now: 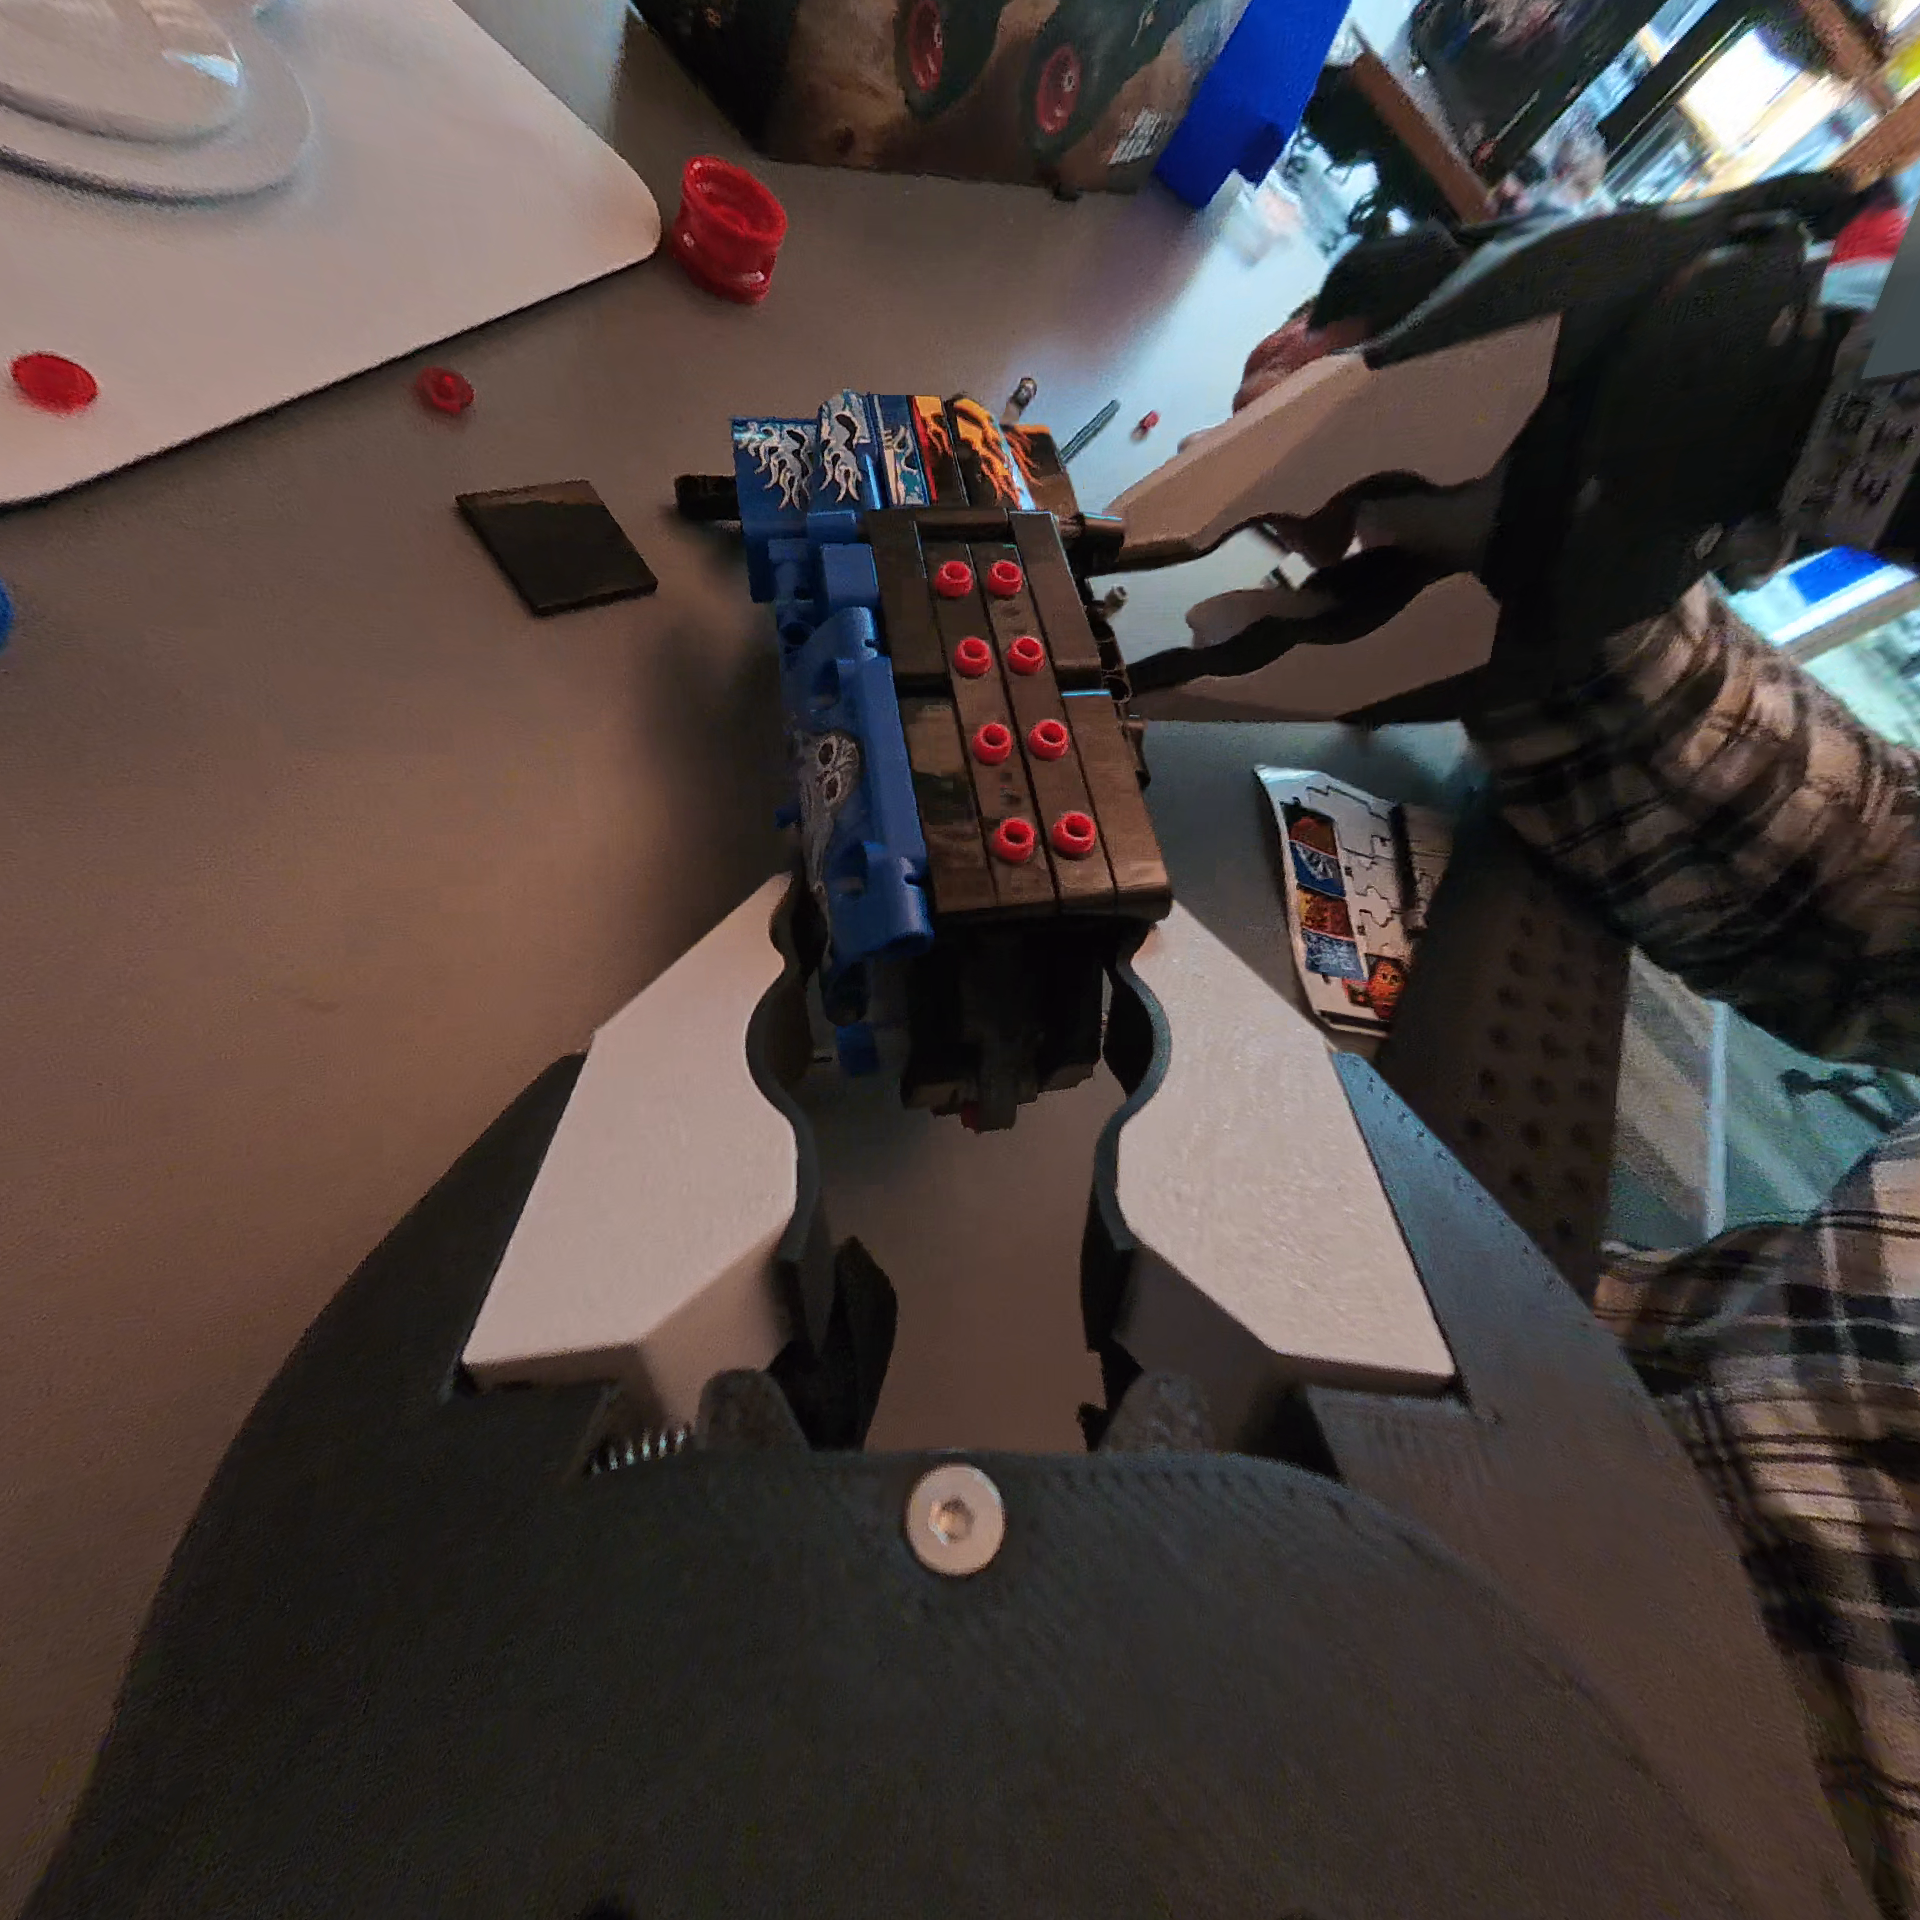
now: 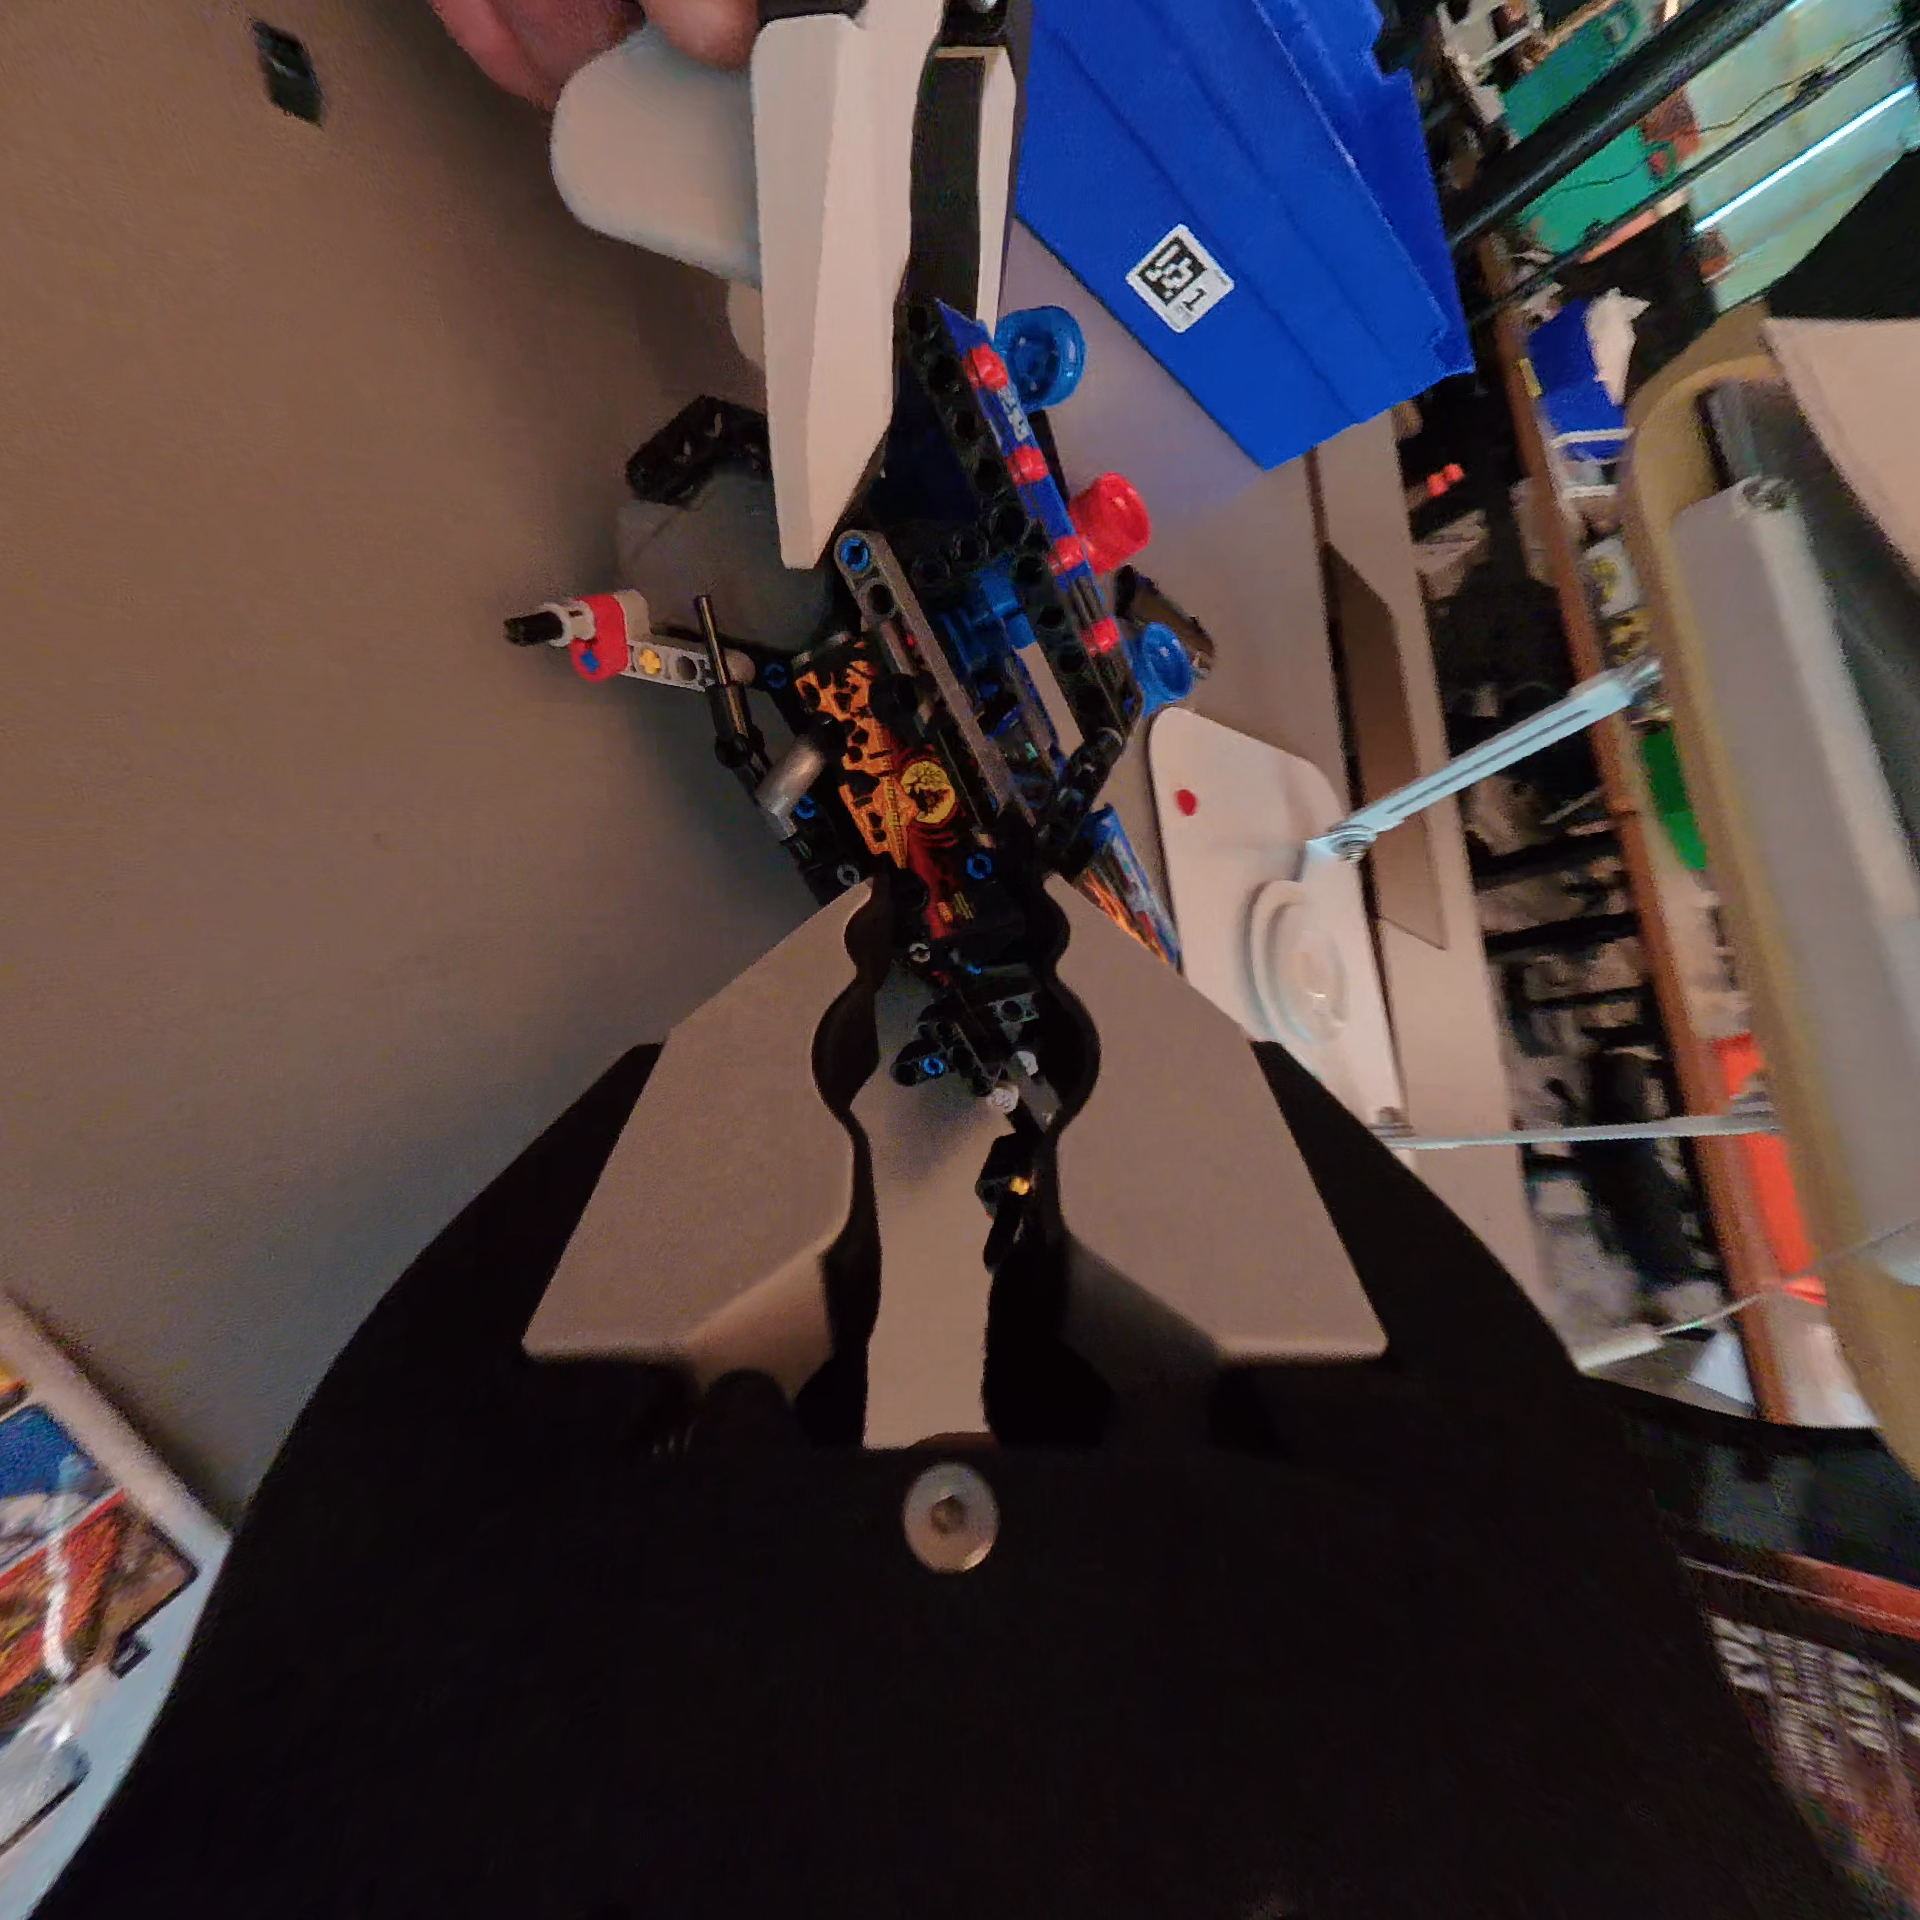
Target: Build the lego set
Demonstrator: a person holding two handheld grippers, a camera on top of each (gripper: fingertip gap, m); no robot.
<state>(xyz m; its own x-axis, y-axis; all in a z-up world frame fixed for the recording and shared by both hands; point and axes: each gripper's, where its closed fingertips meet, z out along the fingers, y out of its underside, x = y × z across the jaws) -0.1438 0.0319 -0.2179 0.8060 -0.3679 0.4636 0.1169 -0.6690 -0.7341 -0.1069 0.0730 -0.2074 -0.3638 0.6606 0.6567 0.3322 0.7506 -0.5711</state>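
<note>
Blue-black lego truck body (image 1: 940, 717), lengthwise from left tongs (image 1: 951, 997), right tongs (image 2: 961, 914) gripping side.

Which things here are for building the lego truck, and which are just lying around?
For the job: lego model, held by the left gripper and right gripper; red wheel hub; black flat plate; small grey-and-red piece; sticker sheet.

Just lying about: blue bin; white mat.

Both grippers closed, meeting at right angles.
Left gripper (image 1: 961, 997) clamps one end of the lego model (image 1: 966, 717); right gripper (image 2: 961, 935) clamps its opposite end.
</note>
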